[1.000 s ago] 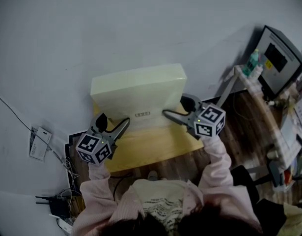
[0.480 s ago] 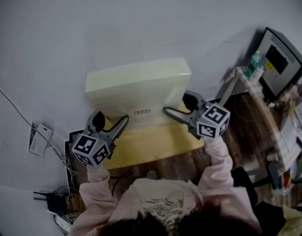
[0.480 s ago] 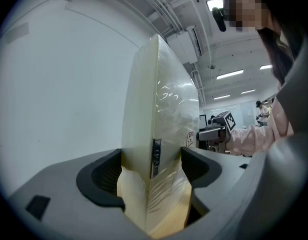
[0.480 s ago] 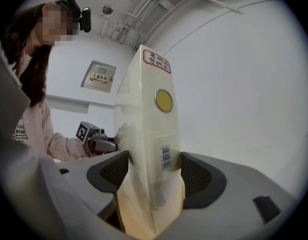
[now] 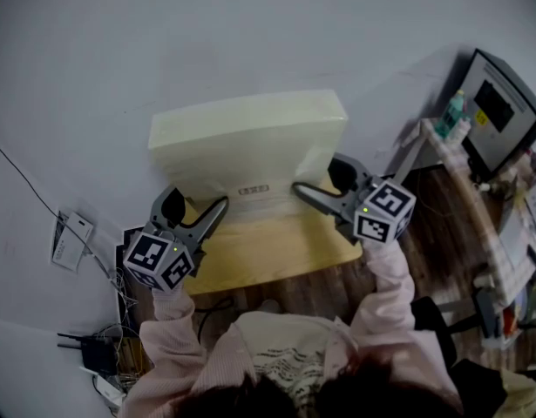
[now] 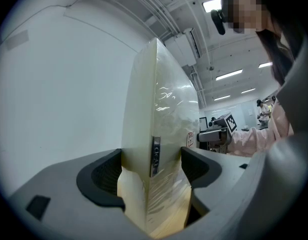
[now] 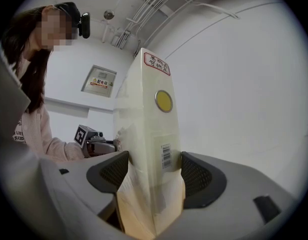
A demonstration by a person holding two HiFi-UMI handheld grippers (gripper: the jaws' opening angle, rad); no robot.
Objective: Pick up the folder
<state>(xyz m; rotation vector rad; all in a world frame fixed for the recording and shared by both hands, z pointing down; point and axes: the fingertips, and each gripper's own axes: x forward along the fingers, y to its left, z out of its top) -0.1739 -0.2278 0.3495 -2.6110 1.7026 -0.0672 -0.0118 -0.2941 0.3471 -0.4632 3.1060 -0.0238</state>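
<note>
I hold a thick, pale yellow box folder (image 5: 250,142) standing on edge, one gripper at each end. It appears just clear of the small yellow worktop (image 5: 268,255). The left gripper (image 5: 195,209) and right gripper (image 5: 318,181) have their fingers (image 6: 101,176) spread wide, pressing its faces. It looks stiff, bulky and film-wrapped. I judge it slippery, so low, even end grips suit.

The head view looks steeply down on the left tool (image 5: 195,212), right tool (image 5: 322,183) and folder (image 5: 246,142) mid-frame. Each tool's camera faces along its jaws, close against that shared folder.
</note>
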